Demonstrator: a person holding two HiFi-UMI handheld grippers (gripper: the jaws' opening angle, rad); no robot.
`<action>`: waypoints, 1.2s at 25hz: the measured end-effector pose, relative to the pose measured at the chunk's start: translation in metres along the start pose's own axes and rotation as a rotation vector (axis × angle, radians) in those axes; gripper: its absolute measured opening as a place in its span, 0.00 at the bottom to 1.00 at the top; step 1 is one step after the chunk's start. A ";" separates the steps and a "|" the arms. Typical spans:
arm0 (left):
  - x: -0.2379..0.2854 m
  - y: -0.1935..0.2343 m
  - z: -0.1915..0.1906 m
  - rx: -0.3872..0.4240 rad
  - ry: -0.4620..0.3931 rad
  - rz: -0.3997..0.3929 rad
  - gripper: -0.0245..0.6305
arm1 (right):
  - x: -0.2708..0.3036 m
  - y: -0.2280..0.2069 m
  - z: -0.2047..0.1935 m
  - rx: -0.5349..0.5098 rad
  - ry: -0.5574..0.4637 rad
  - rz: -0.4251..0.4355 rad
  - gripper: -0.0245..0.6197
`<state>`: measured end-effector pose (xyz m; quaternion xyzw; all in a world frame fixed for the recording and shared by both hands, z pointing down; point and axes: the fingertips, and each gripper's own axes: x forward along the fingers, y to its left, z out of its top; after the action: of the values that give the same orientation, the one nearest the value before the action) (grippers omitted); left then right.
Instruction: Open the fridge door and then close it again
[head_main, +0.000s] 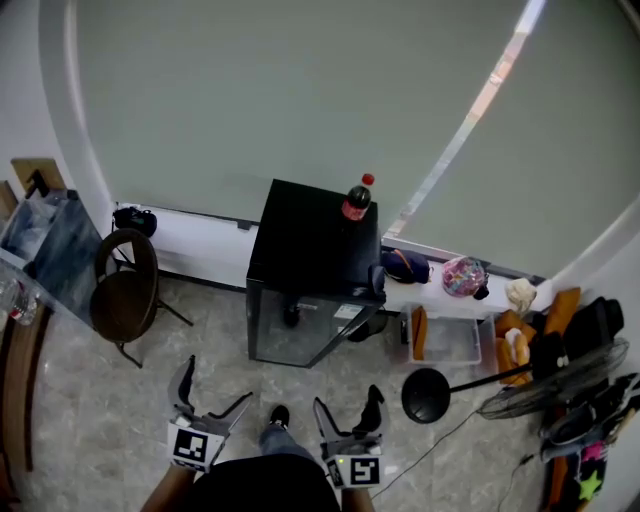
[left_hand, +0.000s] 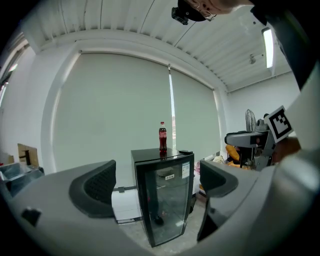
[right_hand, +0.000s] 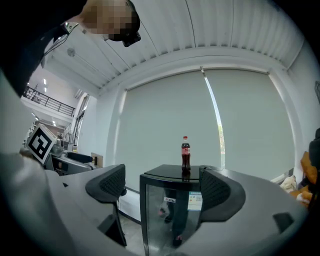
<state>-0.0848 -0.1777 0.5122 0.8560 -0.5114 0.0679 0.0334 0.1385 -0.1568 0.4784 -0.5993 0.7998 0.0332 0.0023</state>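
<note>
The black glass-door fridge (head_main: 305, 300) stands shut against a low white ledge (head_main: 200, 240) below the blind. A cola bottle (head_main: 356, 198) stands upright on its top. A chair (head_main: 125, 285) is at its left and a floor fan (head_main: 428, 395) at its right. The left gripper (head_main: 213, 385) and right gripper (head_main: 347, 400) hover well apart from the door, jaws wide and holding nothing. Reflections in the glass blur the fridge's contents.

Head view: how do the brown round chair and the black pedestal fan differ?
Side: the brown round chair stands left of the black glass-door fridge; the black pedestal fan stands right of it.
Build: the chair has a round seat and curved back; the fan has a round base, thin pole and cage head.
Shared: both rest on the grey floor, apart from the fridge.
</note>
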 end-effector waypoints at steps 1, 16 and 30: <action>0.010 0.002 0.001 -0.014 0.008 0.006 0.81 | 0.009 -0.003 0.000 0.000 0.002 0.014 0.74; 0.121 0.005 -0.003 0.000 0.094 0.069 0.81 | 0.117 -0.060 -0.012 0.036 0.059 0.206 0.74; 0.168 0.058 -0.109 -0.105 0.224 0.086 0.81 | 0.187 -0.029 -0.043 -0.010 0.123 0.301 0.74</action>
<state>-0.0661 -0.3380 0.6449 0.8174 -0.5435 0.1377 0.1322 0.1150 -0.3468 0.5115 -0.4737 0.8790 0.0003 -0.0549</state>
